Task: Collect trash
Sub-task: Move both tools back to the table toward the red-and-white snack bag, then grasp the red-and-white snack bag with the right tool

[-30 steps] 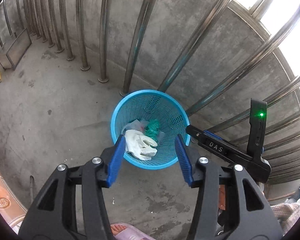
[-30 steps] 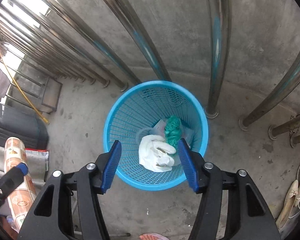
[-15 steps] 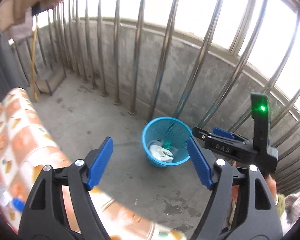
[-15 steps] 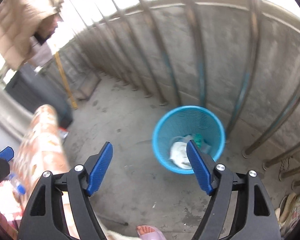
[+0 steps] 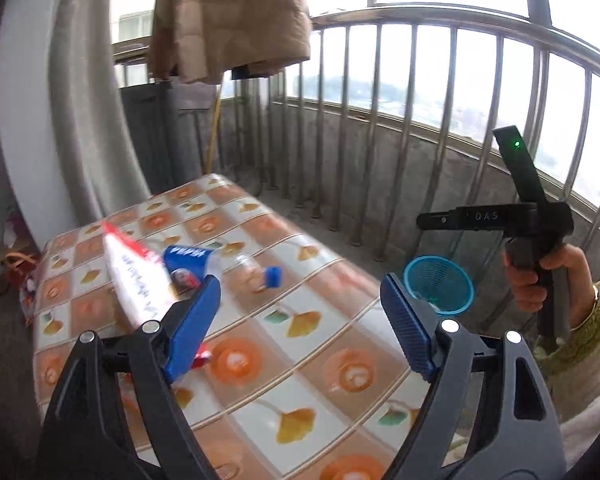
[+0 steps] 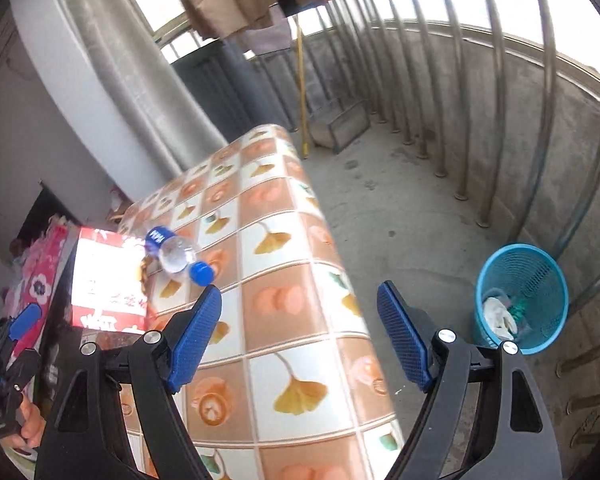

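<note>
Left gripper point(image 5: 300, 316) and right gripper point(image 6: 299, 328): jaws just opening, released, nothing between. Bottle point(image 6: 176, 254) on table point(image 6: 284, 300) at 10 o'clock, touching packet point(image 6: 108, 284). Basket point(image 6: 520, 300) at 3 o'clock on bare floor point(image 6: 400, 216), beside railing point(image 6: 500, 100).

Glossy tablecloth point(image 6: 284, 300); clear plastic bottle point(image 6: 176, 256); blue plastic mesh basket point(image 6: 540, 280); rough concrete floor point(image 6: 400, 208).

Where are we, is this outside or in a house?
Probably a high-up apartment balcony. Shiny metal railing bars stand on a low grey concrete wall with open sky and far-off buildings behind them, and a puffy tan jacket hangs up as if to air.
</note>
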